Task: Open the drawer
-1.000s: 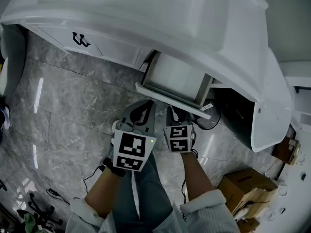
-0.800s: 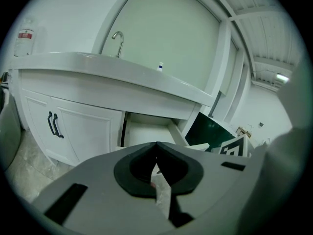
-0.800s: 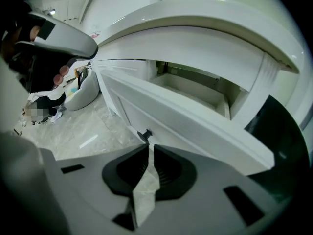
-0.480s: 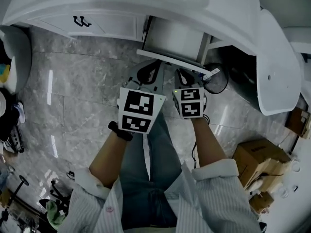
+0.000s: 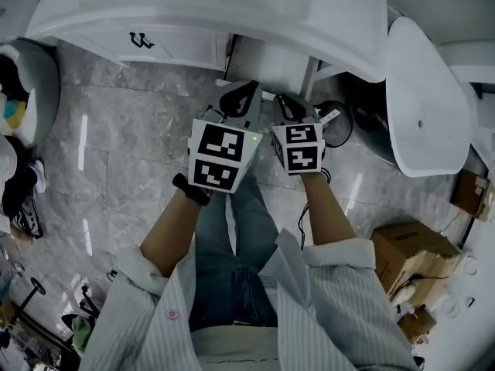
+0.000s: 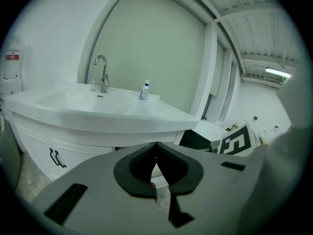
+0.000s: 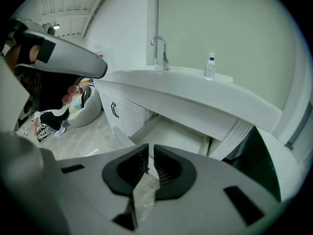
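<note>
Claws: left gripper [image 6: 155, 148] tips together, right gripper [image 7: 150, 153] a slit apart, both empty | drawer [image 5: 272, 62] stands pulled out under basin [image 5: 232, 6], near you, untouched | step: opening looks done | next: for more travel, regrip its front, pull straight.

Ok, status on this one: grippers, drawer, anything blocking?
Left gripper shut, empty. Right gripper barely open, empty. Drawer pulled out. Nothing blocking it.

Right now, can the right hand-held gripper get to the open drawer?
Probably yes. The right hand-held gripper hangs just in front of the open drawer, pointing toward it, and nothing shows between them in the head view or the right gripper view.
</note>
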Demonstrator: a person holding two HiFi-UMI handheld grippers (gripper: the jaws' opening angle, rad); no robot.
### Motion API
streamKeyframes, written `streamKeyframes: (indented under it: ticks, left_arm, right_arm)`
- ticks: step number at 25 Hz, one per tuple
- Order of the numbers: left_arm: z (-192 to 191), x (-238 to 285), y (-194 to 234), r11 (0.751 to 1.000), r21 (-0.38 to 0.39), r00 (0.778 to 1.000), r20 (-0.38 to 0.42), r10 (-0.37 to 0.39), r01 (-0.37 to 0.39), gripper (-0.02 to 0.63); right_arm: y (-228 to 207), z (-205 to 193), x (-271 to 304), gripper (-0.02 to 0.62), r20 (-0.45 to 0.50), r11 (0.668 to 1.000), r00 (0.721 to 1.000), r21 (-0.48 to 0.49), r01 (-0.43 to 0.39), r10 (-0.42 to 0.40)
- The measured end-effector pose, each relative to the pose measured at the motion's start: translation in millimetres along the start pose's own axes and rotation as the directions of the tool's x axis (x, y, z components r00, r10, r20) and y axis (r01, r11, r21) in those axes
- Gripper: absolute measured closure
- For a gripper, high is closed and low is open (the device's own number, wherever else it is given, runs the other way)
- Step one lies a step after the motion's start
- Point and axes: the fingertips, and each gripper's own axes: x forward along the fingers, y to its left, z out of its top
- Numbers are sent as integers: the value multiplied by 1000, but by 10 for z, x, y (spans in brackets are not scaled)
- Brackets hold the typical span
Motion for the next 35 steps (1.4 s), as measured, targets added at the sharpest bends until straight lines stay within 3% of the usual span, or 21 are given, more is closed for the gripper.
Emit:
streamKeyframes:
  ticks: [17, 28, 35]
  left_arm:
    - [728, -344, -276, 999, 23, 998, 42, -36, 36, 591]
    - [1276, -665, -397, 997, 56, 990, 129, -59, 52, 591]
    - [1499, -822, -538, 993, 93, 981, 177, -86, 70, 591]
  right_arm:
    - [-111, 1096, -728, 554, 173, 993, 985, 110, -32, 12]
    - [-11, 1840, -1396, 555, 340, 980, 938, 156, -126, 67]
    - [0, 2202, -1865, 584, 446, 981, 893, 139, -135, 60]
